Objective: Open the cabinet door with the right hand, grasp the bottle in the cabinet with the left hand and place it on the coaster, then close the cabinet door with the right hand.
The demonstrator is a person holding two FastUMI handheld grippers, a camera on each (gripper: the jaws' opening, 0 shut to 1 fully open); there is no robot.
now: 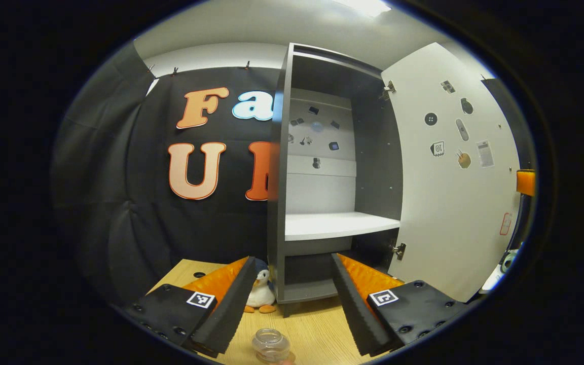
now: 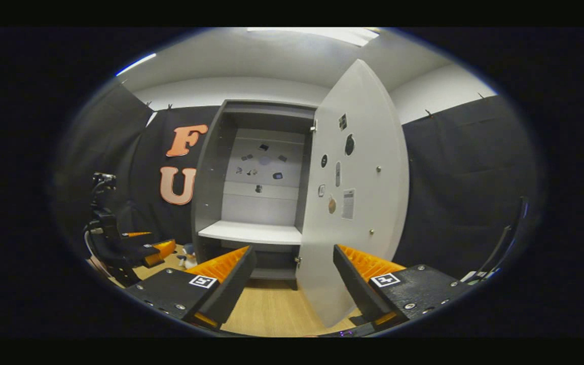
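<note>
The grey cabinet (image 1: 279, 203) stands on the wooden table with its white door (image 1: 449, 192) swung wide to the right. Its white shelf (image 1: 337, 224) is bare. A clear bottle (image 1: 271, 344) stands upright on the table at the bottom edge, below and between the fingers of my left gripper (image 1: 294, 259), which is open and holds nothing. What lies under the bottle is cut off. My right gripper (image 2: 294, 251) is open in front of the cabinet (image 2: 251, 203). The door (image 2: 358, 203) reaches down between its fingers; contact cannot be told. The left gripper (image 2: 155, 251) is low at the left.
A small penguin plush (image 1: 260, 291) sits against the cabinet's left front corner. Stickers dot the door's inner face and the cabinet's back panel. The black cloth wall hangs behind and to both sides. The wooden table top (image 2: 266, 309) extends in front of the cabinet.
</note>
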